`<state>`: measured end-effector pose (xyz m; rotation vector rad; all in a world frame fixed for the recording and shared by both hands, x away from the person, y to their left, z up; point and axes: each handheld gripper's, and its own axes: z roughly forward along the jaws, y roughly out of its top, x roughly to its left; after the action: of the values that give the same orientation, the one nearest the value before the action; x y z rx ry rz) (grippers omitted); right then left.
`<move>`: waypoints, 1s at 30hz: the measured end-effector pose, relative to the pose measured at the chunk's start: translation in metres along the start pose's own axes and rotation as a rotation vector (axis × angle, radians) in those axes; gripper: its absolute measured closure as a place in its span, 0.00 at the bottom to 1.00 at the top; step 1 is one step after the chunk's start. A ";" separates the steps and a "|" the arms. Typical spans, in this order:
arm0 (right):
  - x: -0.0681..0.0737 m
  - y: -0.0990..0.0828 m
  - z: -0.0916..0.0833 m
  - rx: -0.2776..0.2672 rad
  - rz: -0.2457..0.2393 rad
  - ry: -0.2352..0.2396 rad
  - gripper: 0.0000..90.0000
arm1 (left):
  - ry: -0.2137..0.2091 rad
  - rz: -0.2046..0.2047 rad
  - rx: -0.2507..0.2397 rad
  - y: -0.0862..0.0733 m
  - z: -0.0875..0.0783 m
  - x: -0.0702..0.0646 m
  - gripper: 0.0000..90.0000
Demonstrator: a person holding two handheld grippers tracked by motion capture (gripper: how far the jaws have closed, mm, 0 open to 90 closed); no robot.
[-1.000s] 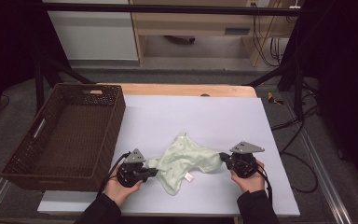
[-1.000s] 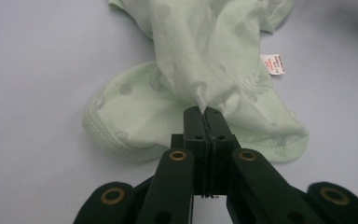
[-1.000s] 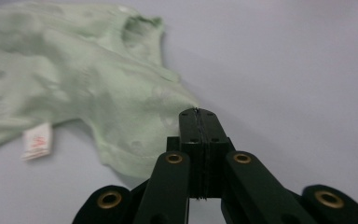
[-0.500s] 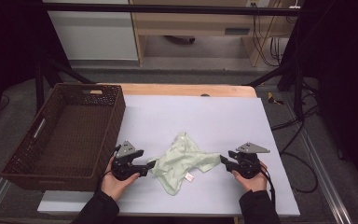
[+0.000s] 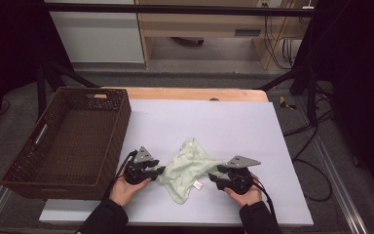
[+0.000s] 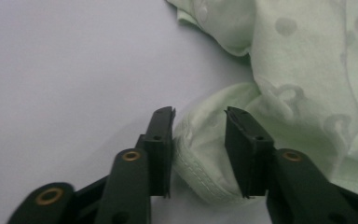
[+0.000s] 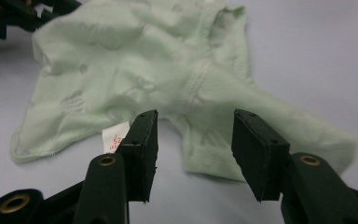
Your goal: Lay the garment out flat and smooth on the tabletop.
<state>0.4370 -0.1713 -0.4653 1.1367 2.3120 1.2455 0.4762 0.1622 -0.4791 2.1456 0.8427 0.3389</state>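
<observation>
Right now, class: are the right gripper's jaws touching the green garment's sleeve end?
Apart. In the right gripper view the right gripper straddles the green garment; its sleeve end lies between the open jaws with gaps on both sides.

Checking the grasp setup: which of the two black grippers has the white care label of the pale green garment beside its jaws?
The right gripper: the white care label lies by its jaw on the pale green garment.

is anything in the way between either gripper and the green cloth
Nothing visible. The left gripper already has a hemmed fold of the green cloth between its open jaws, and the right gripper straddles another hemmed end. The jaws have just been moving.
</observation>
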 end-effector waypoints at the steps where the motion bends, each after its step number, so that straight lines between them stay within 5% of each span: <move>1: 0.003 -0.001 0.004 0.017 -0.007 0.000 0.58 | 0.001 0.003 0.013 0.000 0.000 -0.001 0.72; 7: 0.004 -0.007 0.018 0.072 -0.015 -0.032 0.73 | 0.001 0.016 0.047 0.000 -0.001 -0.008 0.90; 16: 0.003 -0.006 0.018 0.085 -0.011 -0.049 0.98 | -0.025 -0.027 0.026 0.001 -0.013 -0.012 0.93; 25: -0.002 -0.005 -0.022 0.043 -0.023 -0.005 0.98 | -0.106 -0.114 0.018 -0.006 -0.035 -0.021 0.93; 30: -0.011 -0.014 -0.042 0.031 -0.003 -0.012 0.98 | -0.122 -0.122 0.073 -0.007 -0.034 -0.039 0.93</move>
<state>0.4134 -0.2079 -0.4528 1.1479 2.3307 1.2025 0.4274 0.1587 -0.4611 2.1462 0.9235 0.1153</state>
